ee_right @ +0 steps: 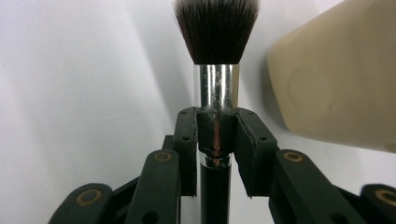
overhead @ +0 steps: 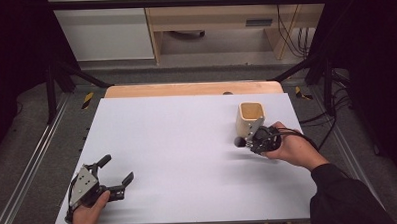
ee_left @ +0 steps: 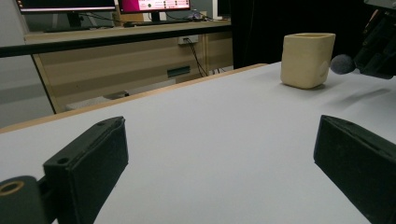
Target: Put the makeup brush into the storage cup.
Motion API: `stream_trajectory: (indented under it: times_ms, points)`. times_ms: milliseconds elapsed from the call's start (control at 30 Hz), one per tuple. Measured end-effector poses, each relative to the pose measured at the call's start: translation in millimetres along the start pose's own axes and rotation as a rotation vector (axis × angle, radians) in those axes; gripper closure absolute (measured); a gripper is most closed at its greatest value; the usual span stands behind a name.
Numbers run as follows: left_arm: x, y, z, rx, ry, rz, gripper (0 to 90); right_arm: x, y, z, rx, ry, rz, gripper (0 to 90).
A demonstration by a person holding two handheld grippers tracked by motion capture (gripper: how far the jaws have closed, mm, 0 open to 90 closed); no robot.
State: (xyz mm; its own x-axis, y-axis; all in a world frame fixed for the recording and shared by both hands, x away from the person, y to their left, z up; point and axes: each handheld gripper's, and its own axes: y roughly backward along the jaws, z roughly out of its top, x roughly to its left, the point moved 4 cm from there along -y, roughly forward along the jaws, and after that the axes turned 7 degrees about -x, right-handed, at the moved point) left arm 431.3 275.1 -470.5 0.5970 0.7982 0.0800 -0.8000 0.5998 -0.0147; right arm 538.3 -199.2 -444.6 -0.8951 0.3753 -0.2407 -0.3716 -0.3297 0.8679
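A makeup brush (ee_right: 216,84) with dark bristles, a silver ferrule and a black handle is clamped between the jaws of my right gripper (ee_right: 216,140), which is shut on its handle. In the high view that right gripper (overhead: 250,139) hovers just in front of a cream square cup (overhead: 250,119) at the table's right, the brush head (overhead: 239,141) pointing left. The cup (ee_left: 307,59) stands upright and the brush head (ee_left: 343,64) is beside it. My left gripper (overhead: 116,171) rests at the near left of the table, jaws wide open with nothing between them.
The white tabletop (overhead: 188,152) has a wooden strip (overhead: 193,88) along its far edge. Black frame bars and cables surround the table. A wooden desk with monitors (ee_left: 154,5) stands beyond it.
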Motion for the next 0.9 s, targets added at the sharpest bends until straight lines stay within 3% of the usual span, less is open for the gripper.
stream_trajectory:
  times_ms: [267,333,467,500,733,900]
  points:
    - [0.4,0.5,0.3,-0.002,0.0,0.002,2.8,-3.3,17.7,-0.1,-0.064,-0.009,-0.049,71.2]
    - [0.4,0.5,0.3,-0.002,0.0,0.002,2.8,-1.6,21.5,0.7,-0.088,-0.038,-0.051,71.2]
    - [0.3,0.5,0.5,-0.004,0.0,0.002,2.8,-3.3,29.9,1.7,-0.121,-0.023,-0.075,71.2]
    - [0.2,0.5,0.5,-0.004,0.0,0.002,2.8,-2.0,31.2,2.8,-0.139,-0.043,-0.079,71.2]
    - [0.2,0.7,1.1,-0.006,-0.003,0.002,2.7,-2.0,41.0,6.2,-0.188,-0.042,-0.11,71.2]
    - [0.8,1.0,1.2,-0.008,-0.003,0.003,2.7,-1.3,47.7,10.3,-0.244,-0.078,-0.133,71.2]
